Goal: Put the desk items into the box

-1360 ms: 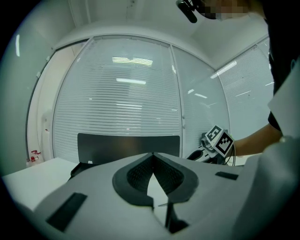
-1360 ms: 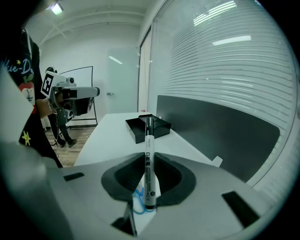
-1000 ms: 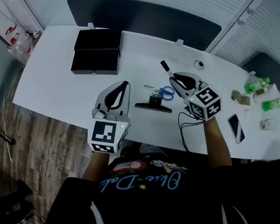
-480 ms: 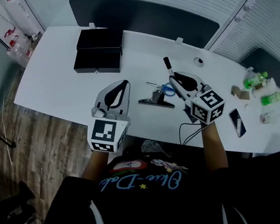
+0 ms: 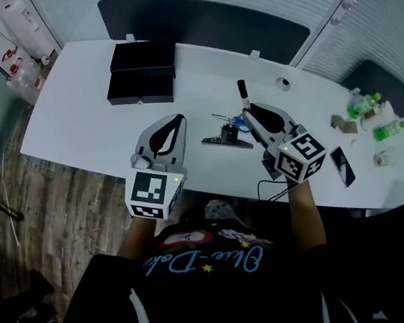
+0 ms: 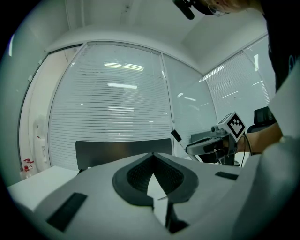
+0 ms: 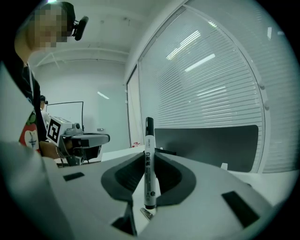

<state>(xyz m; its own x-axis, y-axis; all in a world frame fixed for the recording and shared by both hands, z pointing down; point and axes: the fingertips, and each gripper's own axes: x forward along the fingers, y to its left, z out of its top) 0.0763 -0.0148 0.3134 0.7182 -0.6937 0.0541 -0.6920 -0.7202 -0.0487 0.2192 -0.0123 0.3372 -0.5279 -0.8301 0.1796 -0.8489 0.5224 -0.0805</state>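
**Marker gripped in the right tongs**

Marker (image 7: 149,168), white with a black cap, stands clamped between the two jaws of the right tongs (image 5: 248,114), cap end up. It is over the middle of the white table (image 5: 73,116), well apart from the black box (image 5: 139,75) at the far left corner. The left tongs (image 5: 178,120) are clenched and grasp nothing. Between both tongs lie blue-handled scissors (image 5: 223,118) and a flat black item (image 5: 221,141).

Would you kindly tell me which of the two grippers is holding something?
The right gripper: its jaws are shut on a white marker pen with a black cap, which stands upright between them. The jaws of the left gripper meet with nothing between them.
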